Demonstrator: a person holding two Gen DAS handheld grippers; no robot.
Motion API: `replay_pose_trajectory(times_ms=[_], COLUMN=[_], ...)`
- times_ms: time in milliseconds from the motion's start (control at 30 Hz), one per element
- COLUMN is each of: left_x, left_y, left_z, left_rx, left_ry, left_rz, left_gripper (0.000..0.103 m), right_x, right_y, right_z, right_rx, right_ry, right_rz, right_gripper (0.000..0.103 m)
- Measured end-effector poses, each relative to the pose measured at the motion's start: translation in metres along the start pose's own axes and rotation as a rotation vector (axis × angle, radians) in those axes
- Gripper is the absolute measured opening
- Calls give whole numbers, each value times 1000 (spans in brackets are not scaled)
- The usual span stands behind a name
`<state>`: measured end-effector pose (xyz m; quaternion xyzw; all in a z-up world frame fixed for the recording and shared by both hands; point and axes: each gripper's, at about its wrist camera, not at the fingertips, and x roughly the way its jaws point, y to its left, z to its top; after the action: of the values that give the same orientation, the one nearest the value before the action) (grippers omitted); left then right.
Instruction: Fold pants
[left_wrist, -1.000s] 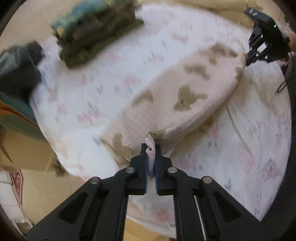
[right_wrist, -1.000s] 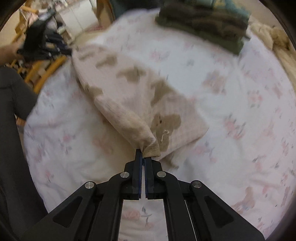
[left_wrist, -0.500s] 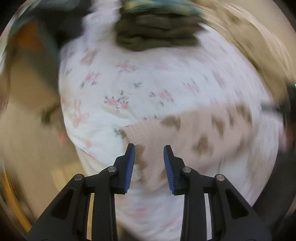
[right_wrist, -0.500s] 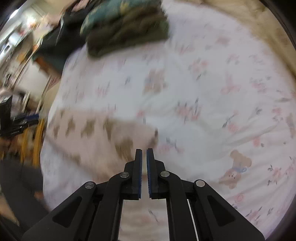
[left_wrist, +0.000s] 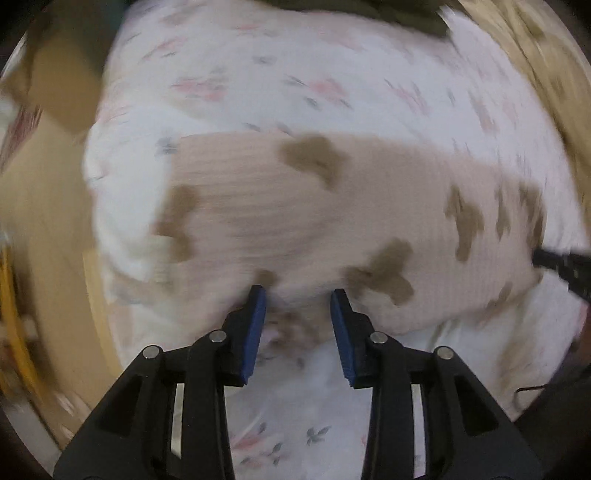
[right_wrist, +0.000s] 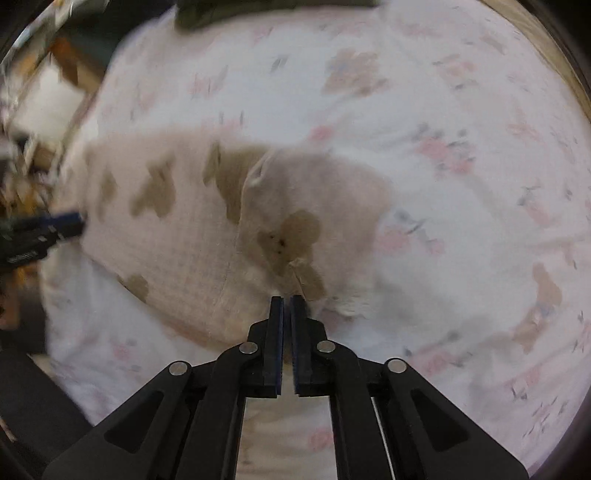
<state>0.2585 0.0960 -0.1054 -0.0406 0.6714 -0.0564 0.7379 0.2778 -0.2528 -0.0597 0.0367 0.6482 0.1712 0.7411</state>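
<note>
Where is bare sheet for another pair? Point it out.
Free: the floral sheet right of the pants, and the strip between pants and the dark folded stack. Crowded: the pants' left end, near the bed edge.

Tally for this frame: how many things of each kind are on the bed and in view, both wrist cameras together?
Pants, beige with brown patches: 1
Floral bedsheet: 1
Dark green folded clothes at the far edge: 1 stack, number of pieces hidden
Hand-held grippers: 2, left and right
Total: 5
</note>
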Motion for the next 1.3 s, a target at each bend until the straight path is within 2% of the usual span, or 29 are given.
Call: replay_pose_trajectory(times_ms=[67, 100, 167, 200, 233, 267, 333, 467, 533, 567, 600, 633, 700, 767, 867, 967, 1033, 1067, 1133, 1167, 1200, 1233, 1267, 1300], left_x=[-20, -27, -37, -37, -37, -32, -19, -6, 2, 3, 4, 5, 2, -4, 0, -3, -5, -7, -14, -17, -19, -20, -18, -15], left_y=[22, 32, 57, 69, 80, 89, 96, 85, 76, 73, 68, 64, 62, 65, 69, 75, 79, 81, 80, 79, 77, 75, 71, 67], left_z=[11, 15, 26, 30, 31, 33, 41, 50, 54, 55, 57, 60, 63, 67, 70, 65, 62, 60, 54, 50, 47, 45, 44, 44], left_rx=[-63, -89, -183, -233, -290, -353, -414, -359, -314, -296, -267, -229, -189, -195, -204, -239, -257, -262, -276, -285, -293, -290, -283, -271], left_ry=[-68, -94, -148, -156, -158, -152, -133, -142, -125, -125, -117, -112, -132, -169, -180, -187, -176, -173, -183, -195, -213, -219, -209, -191], left_rz=[-15, -2, -7, -21, -49, -100, -153, -117, -106, -103, -101, -81, -20, 28, 31, 57, 41, 57, 43, 17, -21, -61, -98, -141], left_gripper=[36, 42, 44, 45, 45, 45, 45, 45, 42, 31, 12, 3, 0, 0, 0, 0, 1, 4, 35, 69, 93, 99, 100, 100], right_x=[-18, -26, -34, -35, -34, -31, -19, -1, 1, -1, -2, -3, -8, -14, -13, -15, -17, -19, -24, -27, -29, -27, -25, -21], right_y=[-14, -23, -37, -43, -45, -48, -51, -57, -51, -49, -46, -45, -45, -52, -60, -59, -65, -70, -80, -84, -86, -89, -89, -88], right_z=[4, 6, 7, 8, 12, 19, 27, 35, 36, 36, 36, 37, 38, 40, 41, 40, 38, 36, 33, 30, 28, 27, 27, 26], right_rx=[74, 131, 222, 265, 287, 304, 333, 349, 317, 293, 271, 254, 229, 253, 265, 265, 295, 320, 370, 398, 421, 449, 462, 471], right_ry=[-70, -112, -171, -186, -195, -193, -172, -137, -138, -138, -139, -146, -167, -208, -200, -207, -202, -201, -209, -224, -232, -233, -231, -226], right_rz=[51, 82, 145, 168, 183, 193, 191, 190, 177, 169, 154, 137, 91, 50, 56, -19, -35, -8, 43, 69, 100, 160, 202, 242], right_gripper=[7, 10, 42, 63, 64, 64, 64, 59, 37, 31, 16, 3, 0, 0, 0, 0, 6, 6, 12, 17, 36, 70, 82, 87])
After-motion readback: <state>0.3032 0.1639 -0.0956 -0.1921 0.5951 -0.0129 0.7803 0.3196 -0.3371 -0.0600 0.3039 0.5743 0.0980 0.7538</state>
